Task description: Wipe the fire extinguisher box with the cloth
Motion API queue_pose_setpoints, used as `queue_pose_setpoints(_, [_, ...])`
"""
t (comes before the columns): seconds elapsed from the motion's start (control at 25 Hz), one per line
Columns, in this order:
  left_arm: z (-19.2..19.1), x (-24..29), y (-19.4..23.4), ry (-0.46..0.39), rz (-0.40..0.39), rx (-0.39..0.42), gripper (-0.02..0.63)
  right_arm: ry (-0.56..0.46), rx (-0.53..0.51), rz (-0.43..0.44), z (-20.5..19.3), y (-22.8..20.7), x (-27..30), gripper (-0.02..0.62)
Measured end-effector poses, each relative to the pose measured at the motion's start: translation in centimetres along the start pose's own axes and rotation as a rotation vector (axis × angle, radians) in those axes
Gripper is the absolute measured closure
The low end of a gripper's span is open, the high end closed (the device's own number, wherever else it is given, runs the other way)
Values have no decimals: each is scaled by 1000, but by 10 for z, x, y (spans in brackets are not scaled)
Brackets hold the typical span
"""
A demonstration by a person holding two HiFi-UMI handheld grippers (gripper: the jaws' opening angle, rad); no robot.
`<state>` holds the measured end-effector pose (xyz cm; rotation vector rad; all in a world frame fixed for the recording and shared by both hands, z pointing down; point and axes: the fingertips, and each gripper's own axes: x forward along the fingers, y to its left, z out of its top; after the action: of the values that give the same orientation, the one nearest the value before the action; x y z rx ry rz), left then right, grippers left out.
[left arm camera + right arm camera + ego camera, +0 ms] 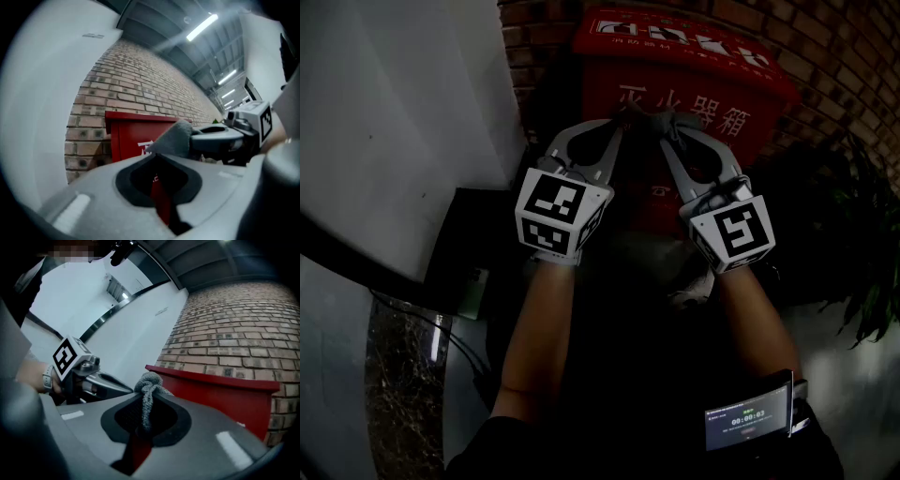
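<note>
Both claws are clamped shut on the same little grey cloth (649, 116). The left gripper (623, 114) pinches one end and the right gripper (671, 126) has a twisted strand running down between its jaws. The cloth hangs bunched up right in front of the red fire extinguisher box (694, 84) (touching it or not, can't tell). The likely risk is that there's so little cloth sticking out that the hard jaw tips scrape the paint. And if the two pull apart, one end probably slips free.
</note>
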<state>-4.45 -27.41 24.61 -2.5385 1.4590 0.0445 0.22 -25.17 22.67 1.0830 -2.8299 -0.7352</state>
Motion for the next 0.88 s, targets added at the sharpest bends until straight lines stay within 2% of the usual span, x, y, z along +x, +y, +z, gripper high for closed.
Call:
queue_pose_setpoints(0.28, [-15, -14, 29, -10, 63, 38, 603, -9, -101, 9, 23, 4, 58, 563])
queue_pose_setpoints(0.4, [-28, -21, 36, -10, 86, -8, 603, -24, -91, 9, 28, 5, 84, 563])
queue_pose_setpoints(0.6, [-45, -26, 36, 9, 73, -52, 603, 16, -23, -58, 24, -10, 113, 563])
queue_pose_setpoints(0.88, [-39, -30, 32, -20, 52, -110, 603, 52, -61, -137, 22, -18, 109, 563])
